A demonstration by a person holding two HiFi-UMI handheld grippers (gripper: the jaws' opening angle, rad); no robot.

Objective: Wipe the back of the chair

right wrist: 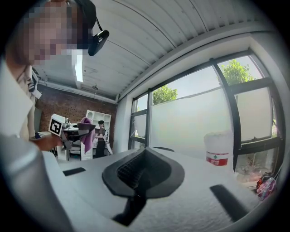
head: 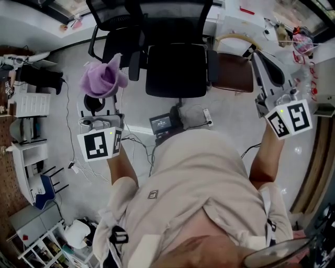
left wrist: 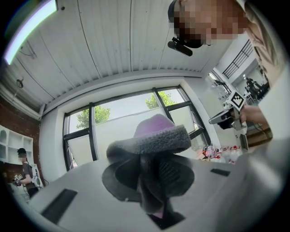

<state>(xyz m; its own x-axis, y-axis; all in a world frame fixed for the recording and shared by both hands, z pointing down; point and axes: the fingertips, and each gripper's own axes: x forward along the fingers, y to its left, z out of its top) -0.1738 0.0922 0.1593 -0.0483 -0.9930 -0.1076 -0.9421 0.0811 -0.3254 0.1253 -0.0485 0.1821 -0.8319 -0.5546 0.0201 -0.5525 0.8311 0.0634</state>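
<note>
Left gripper (head: 102,99), at about 9 o'clock from the person's chest in the head view, has its jaws pinched together on a purple cloth (head: 103,77). Its own view shows the fabric crushed into a fold between the pads, with a loose bunch standing above the tips. Right gripper (head: 260,65), out at 2 o'clock, has its jaws closed on each other and nothing lies between them. Both are raised and well apart from each other.

Beyond them at 12 o'clock stands the black office chair (head: 175,70) with its seat facing the person. Its mesh backrest (head: 157,13) lies farthest off, at the top edge of the view. Neither gripper touches the chair.

The cloth looks light, soft and limp. It should drape and drag rather than push, so the wiping face will be the free bunch above the jaws, and a pinch low in the fold looks enough to keep it.

The backrest mesh will probably give under pressure, and a chair of this kind may turn or roll when leaned on. The rigid frame edge or the armrest (head: 213,65) looks the sounder place for the empty gripper to steady it.
</note>
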